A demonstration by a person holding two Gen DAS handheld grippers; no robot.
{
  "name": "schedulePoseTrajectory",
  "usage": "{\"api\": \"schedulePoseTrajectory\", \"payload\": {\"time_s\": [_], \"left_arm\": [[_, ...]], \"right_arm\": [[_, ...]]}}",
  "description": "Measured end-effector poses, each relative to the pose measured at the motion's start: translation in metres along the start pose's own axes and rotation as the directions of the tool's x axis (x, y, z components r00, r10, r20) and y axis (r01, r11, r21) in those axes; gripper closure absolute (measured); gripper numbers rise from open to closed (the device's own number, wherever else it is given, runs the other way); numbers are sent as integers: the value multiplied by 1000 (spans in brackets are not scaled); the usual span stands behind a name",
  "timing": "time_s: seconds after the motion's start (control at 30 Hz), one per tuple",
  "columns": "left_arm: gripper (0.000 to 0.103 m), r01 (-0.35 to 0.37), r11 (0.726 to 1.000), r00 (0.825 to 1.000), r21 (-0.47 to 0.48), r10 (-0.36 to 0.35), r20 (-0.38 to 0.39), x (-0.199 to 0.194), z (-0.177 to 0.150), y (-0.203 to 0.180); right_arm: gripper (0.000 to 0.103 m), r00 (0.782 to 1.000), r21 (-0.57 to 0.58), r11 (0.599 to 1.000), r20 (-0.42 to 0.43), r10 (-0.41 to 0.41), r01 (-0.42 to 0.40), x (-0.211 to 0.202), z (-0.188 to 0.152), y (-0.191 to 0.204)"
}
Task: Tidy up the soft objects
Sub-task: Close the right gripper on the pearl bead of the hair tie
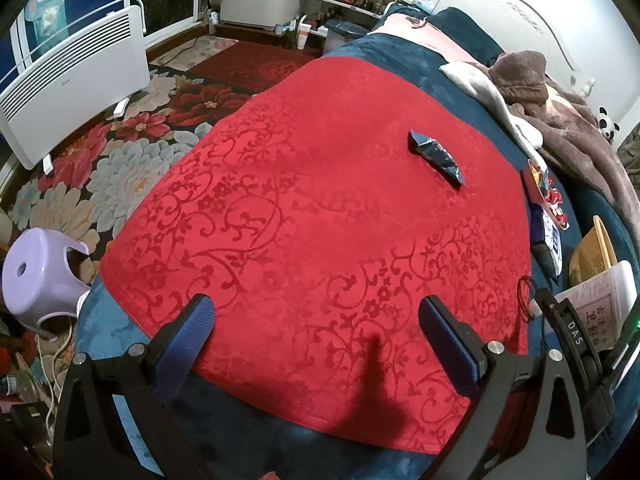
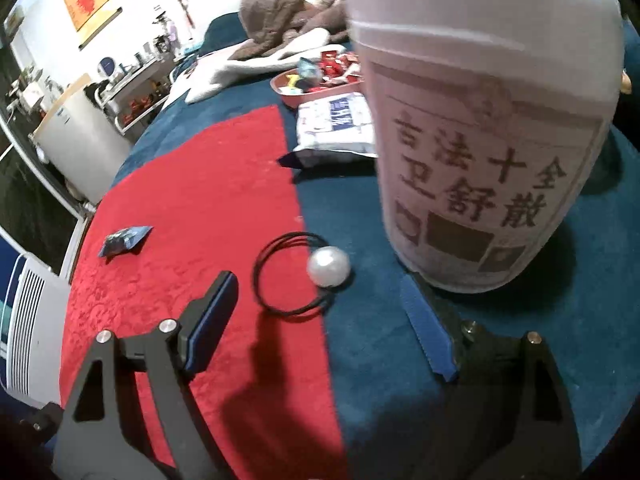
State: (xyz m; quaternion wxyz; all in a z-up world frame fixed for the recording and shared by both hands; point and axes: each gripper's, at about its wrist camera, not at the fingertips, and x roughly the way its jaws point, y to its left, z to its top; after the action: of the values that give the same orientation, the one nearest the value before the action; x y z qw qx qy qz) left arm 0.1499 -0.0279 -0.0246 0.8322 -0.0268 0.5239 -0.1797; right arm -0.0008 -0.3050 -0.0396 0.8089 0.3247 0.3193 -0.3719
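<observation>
A black hair tie with a white pearl bead (image 2: 328, 266) lies flat where the red cloth (image 2: 192, 200) meets the blue blanket (image 2: 520, 340). My right gripper (image 2: 318, 278) is open just in front of it, and the pads touch nothing. A crumpled dark blue wrapper (image 2: 124, 240) rests further left on the red cloth. In the left wrist view the same wrapper (image 1: 436, 158) lies far ahead on the red cloth (image 1: 300, 220). My left gripper (image 1: 316, 316) hovers open and empty over the cloth's near edge. The hair tie (image 1: 528, 300) shows small at the right.
A tall white jar with printed characters (image 2: 480, 120) stands close on the right, touching the right finger's outer side. Behind it are a white-and-blue packet (image 2: 336, 124), a red tray of sweets (image 2: 316, 80) and brown bedding (image 2: 276, 12). A white heater (image 1: 72, 80) and lilac stool (image 1: 40, 276) stand left.
</observation>
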Motion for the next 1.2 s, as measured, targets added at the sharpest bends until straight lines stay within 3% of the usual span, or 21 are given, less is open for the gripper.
{"api": "schedulePoseTrajectory", "payload": {"time_s": [0.13, 0.2, 0.37, 0.53, 0.63, 0.9, 1.0, 1.07, 1.2], "left_arm": [[1, 0, 1000, 1000, 3, 0, -12, 4, 0, -2], [1, 5, 1000, 1000, 3, -5, -11, 4, 1, -3], [1, 14, 1000, 1000, 8, -13, -13, 5, 3, -5], [1, 16, 1000, 1000, 10, -16, -18, 6, 2, -6], [1, 17, 1000, 1000, 8, -17, -14, 4, 3, -5], [1, 15, 1000, 1000, 1, -15, -13, 4, 3, -3], [1, 17, 1000, 1000, -6, -17, -9, 4, 4, -2], [1, 10, 1000, 1000, -14, -10, -5, 3, 5, 1], [1, -5, 998, 1000, -60, 5, -2, 1, 7, 14]], "right_arm": [[31, 999, 36, 999, -35, -5, 6, 11, 1, -3], [42, 999, 41, 999, -37, -10, 12, 13, 2, -6], [54, 999, 41, 999, -34, -1, 2, 19, 3, -10], [63, 998, -22, 999, -36, -43, 42, 21, 1, -6], [77, 998, -56, 997, -30, -59, 57, 17, 0, -3], [78, 992, -156, 980, 2, 128, -126, -19, -2, 14], [78, 977, -204, 956, -16, 210, -209, -33, -6, 35], [78, 957, -243, 926, -86, 276, -289, -32, -14, 60], [78, 882, -306, 836, -285, 376, -455, -16, -41, 117]]}}
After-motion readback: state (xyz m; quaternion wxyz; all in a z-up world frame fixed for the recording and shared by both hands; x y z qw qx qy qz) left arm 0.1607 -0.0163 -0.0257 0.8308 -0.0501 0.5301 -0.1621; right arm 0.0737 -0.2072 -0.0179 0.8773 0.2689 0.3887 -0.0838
